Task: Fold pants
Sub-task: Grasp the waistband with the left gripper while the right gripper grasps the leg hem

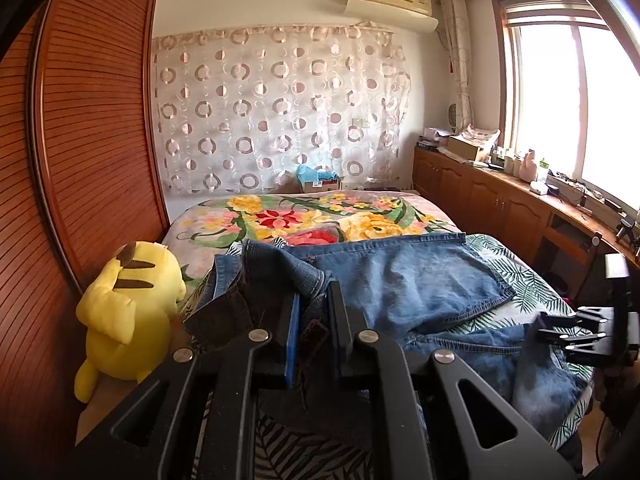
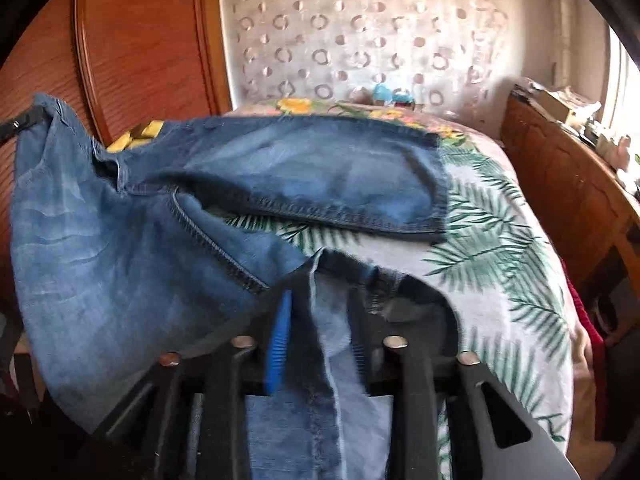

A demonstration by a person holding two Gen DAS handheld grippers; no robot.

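The left wrist view shows the left gripper [image 1: 312,308] clamped tight on the dark waistband end of the blue jeans [image 1: 404,280], which lie across the near part of the bed [image 1: 532,288]. A yellow plush toy [image 1: 128,308] sits just beside the jeans on the left, right against the brown wardrobe [image 1: 92,120]. The far half of the bed, with its flower blanket [image 1: 312,216], is open room. Low brown cupboards [image 1: 480,196] run close along the bed's right edge. The right gripper [image 1: 568,332] shows at the far right of this view. The right wrist view shows what the other cannot: the right gripper [image 2: 320,312] has its jaws parted, with a strip of the jeans [image 2: 120,264] lying loose between them.
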